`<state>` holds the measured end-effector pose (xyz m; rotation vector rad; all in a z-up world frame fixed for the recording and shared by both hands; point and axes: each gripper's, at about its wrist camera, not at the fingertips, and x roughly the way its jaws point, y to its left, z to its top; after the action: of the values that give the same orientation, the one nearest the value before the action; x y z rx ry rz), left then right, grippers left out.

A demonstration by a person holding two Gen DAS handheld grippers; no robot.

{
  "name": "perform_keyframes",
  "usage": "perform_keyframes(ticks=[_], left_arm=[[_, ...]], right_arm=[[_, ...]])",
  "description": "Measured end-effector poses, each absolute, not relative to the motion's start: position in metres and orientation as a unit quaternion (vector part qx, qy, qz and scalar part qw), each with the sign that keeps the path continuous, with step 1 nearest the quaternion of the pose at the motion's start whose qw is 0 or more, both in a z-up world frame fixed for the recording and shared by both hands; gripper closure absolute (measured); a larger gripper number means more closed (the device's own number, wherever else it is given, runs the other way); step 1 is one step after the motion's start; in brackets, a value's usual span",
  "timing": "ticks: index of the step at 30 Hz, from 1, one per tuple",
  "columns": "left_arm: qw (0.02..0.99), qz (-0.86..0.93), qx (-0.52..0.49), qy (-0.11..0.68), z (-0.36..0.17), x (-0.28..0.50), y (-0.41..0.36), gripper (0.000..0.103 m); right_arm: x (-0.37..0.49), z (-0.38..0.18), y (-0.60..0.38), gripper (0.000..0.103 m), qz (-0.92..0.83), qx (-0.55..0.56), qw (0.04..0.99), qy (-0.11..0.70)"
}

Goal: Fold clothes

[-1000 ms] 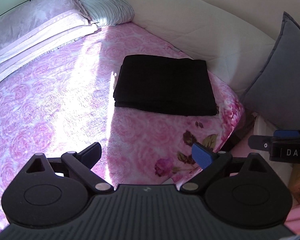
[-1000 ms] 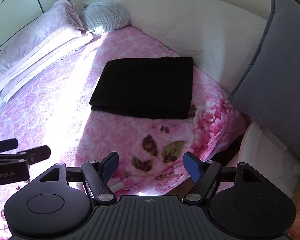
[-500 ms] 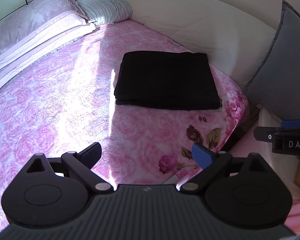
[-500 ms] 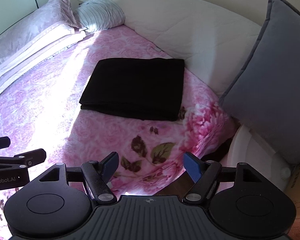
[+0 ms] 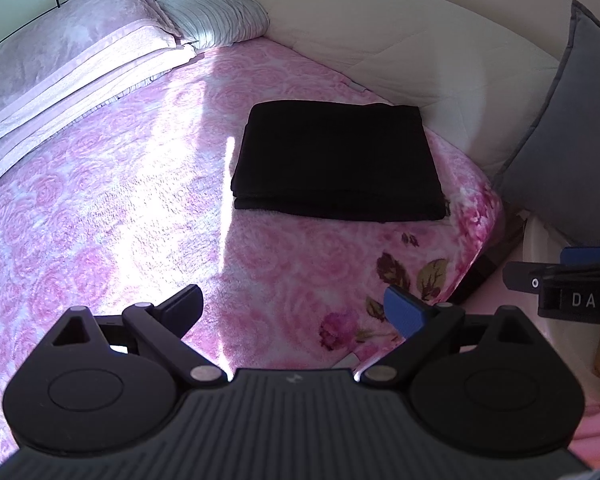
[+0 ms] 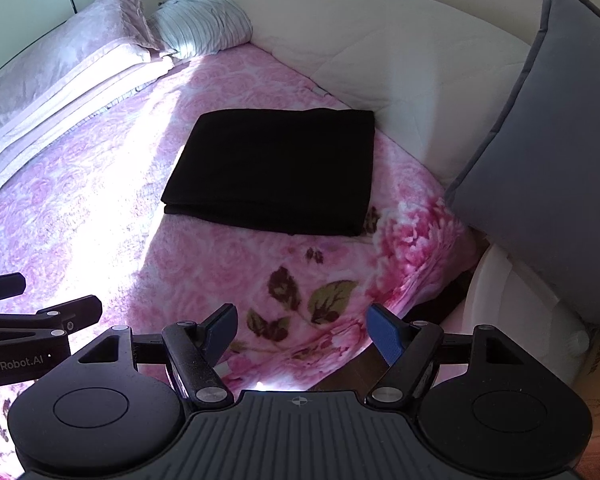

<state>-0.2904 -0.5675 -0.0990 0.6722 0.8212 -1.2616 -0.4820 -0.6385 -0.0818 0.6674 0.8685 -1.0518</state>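
Nothing has shifted since earlier: our left claw [image 5: 292, 306] and right claw [image 6: 302, 328] hang apart, empty. Folded black cloth [image 6: 276, 168] lies near the bed's [image 6: 100, 208] right edge; soft, light, we'd pinch its near corners.

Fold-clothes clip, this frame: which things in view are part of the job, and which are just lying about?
Part of the job:
- black folded garment, lying on the pink floral blanket
- left gripper, open, empty
- right gripper, open, empty

Lying about:
- grey cushion
- pink pillow
- striped pillow
- white quilt
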Motion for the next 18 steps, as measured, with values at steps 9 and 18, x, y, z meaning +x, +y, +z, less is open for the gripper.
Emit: perform_keyframes(ticks=[9,18], left_arm=[[0.679,-0.562,0.305,0.361,-0.101,-0.292,-0.574,0.006],[0.680,-0.560,0.306,0.360,-0.101,-0.293,-0.585,0.006]], right_arm=[[-0.479,-0.082,-0.644,0.029,-0.473,0.301,0.729,0.393],[-0.477,-0.081,-0.653,0.029,-0.470,0.298,0.733,0.392]])
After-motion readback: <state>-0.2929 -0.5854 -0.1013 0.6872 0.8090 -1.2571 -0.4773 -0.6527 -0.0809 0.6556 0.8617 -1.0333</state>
